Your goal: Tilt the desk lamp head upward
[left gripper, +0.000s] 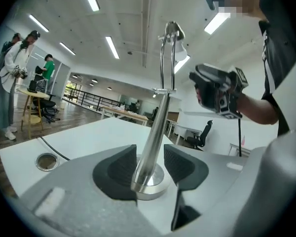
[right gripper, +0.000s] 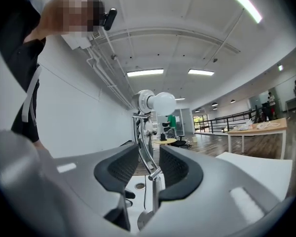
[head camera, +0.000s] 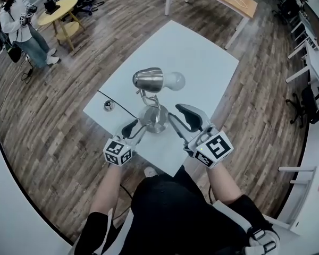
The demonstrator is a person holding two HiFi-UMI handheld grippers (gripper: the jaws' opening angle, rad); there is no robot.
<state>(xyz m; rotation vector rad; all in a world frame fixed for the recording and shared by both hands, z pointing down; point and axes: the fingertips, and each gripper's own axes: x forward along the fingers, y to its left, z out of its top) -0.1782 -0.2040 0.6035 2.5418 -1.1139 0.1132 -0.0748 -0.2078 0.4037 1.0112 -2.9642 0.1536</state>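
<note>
Desk lamp (head camera: 148, 80): stood on white table (head camera: 202, 52), bulb (head camera: 174, 81) toward 3 o'clock | left gripper (left gripper: 150, 159): at 8 o'clock of base (head camera: 155, 120), fingers spread, stem (left gripper: 155, 127) between, unclamped | right gripper (right gripper: 149, 162): at 3 o'clock, fingers spread, gripping nothing | cord (head camera: 119, 105): ran toward 10 o'clock.

Lamp (head camera: 149, 81) on white table (head camera: 202, 52), head level, bulb (head camera: 174, 81) pointing right. Left gripper (head camera: 132, 128) sits at the base (head camera: 154, 120), right gripper (head camera: 184, 118) just beside it, jaws apart. Cable (head camera: 119, 104) runs left from base.
</note>
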